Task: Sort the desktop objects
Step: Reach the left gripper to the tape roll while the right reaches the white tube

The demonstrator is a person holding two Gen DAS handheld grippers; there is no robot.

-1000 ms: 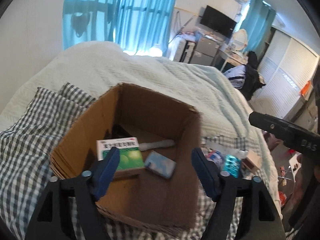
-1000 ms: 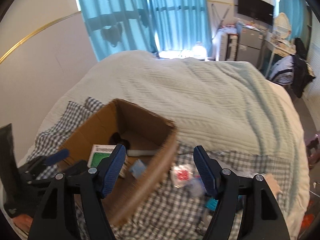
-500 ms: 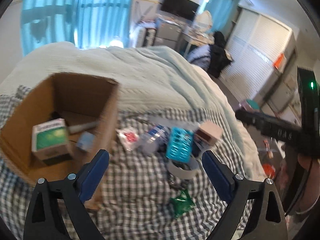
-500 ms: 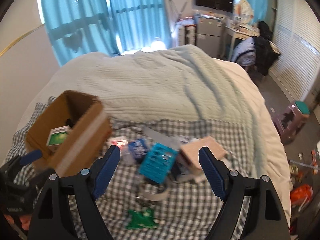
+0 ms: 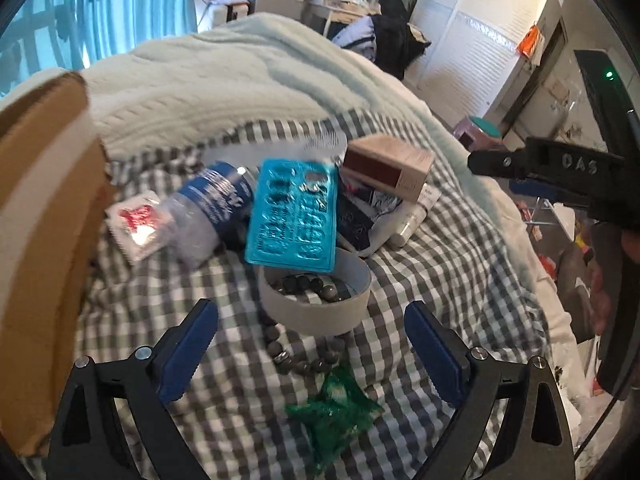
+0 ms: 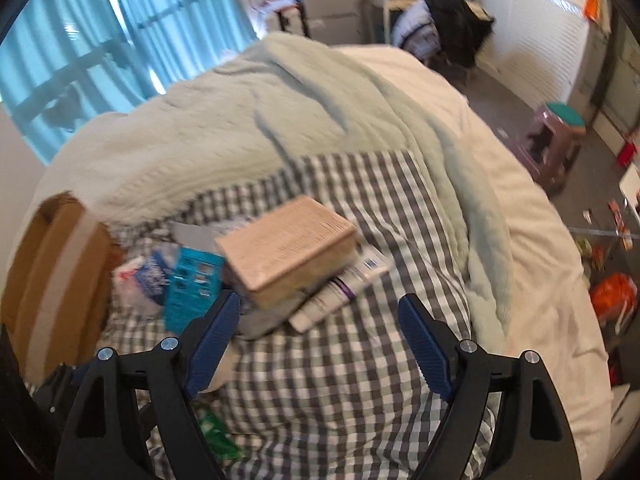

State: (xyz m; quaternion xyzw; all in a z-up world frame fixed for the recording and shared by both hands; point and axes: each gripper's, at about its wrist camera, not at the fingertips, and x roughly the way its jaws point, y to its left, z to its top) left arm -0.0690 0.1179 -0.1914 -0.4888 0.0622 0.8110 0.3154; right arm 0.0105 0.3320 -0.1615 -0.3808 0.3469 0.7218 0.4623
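Both tongs, left [image 5: 312, 344] and right [image 6: 320, 332], gape wide, holding nothing.

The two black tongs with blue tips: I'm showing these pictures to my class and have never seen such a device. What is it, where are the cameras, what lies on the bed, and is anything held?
A person holds one hand-operated gripper in each hand; each carries a wide-angle camera looking along its fingers. The left gripper and right gripper are both open and empty. On the checked cloth lie a blue blister pack, a white ring with beads, a green packet, a tan box and a plastic bottle. A cardboard box stands on the left.
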